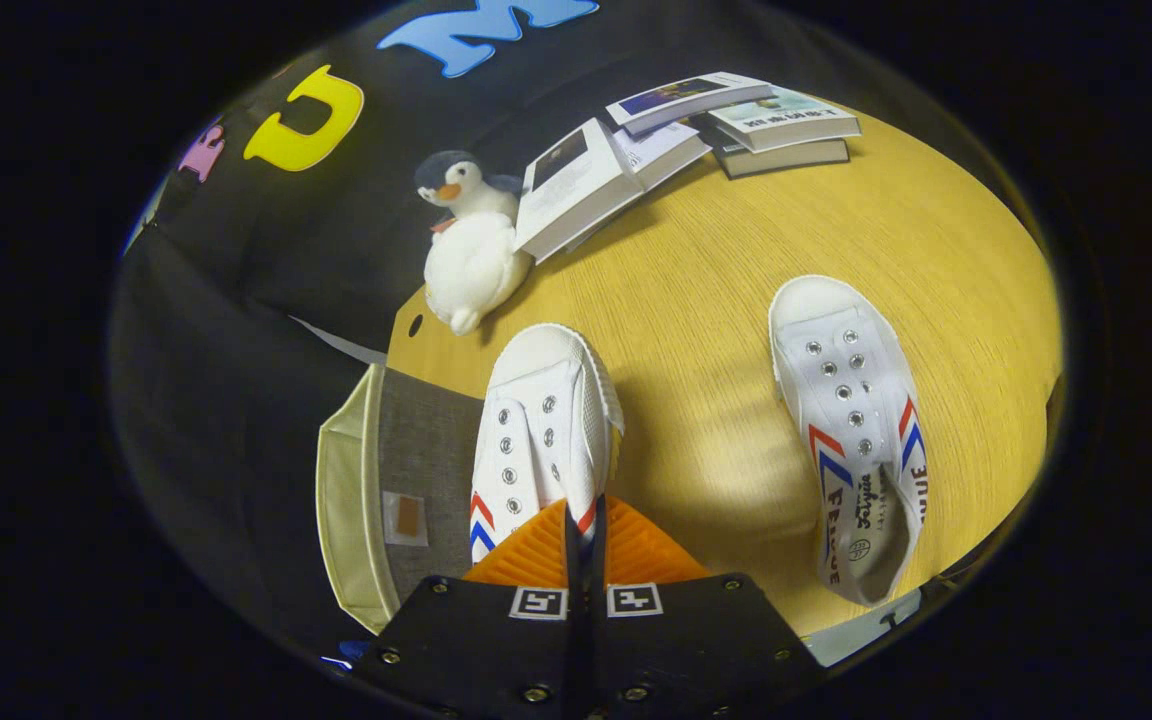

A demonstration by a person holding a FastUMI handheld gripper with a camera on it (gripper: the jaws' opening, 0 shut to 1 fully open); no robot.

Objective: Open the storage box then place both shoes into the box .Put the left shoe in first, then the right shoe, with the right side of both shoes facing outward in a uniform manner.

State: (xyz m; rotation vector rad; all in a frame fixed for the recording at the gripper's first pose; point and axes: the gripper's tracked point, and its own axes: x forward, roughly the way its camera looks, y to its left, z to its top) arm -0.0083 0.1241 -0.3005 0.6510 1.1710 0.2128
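The hand-held gripper [584,545] is clamped on one white shoe [541,435] beside the storage box [406,490] — the other shoe [851,430] lies apart.

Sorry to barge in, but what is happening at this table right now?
The hand-held gripper is shut on a white sneaker, holding it beside the grey fabric storage box at the table's edge. The second sneaker lies on the table, with a plush penguin and books beyond.

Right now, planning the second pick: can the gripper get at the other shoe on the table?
Probably not yet: the gripper is shut on the held shoe. The other shoe lies apart on the table, nothing blocking it.
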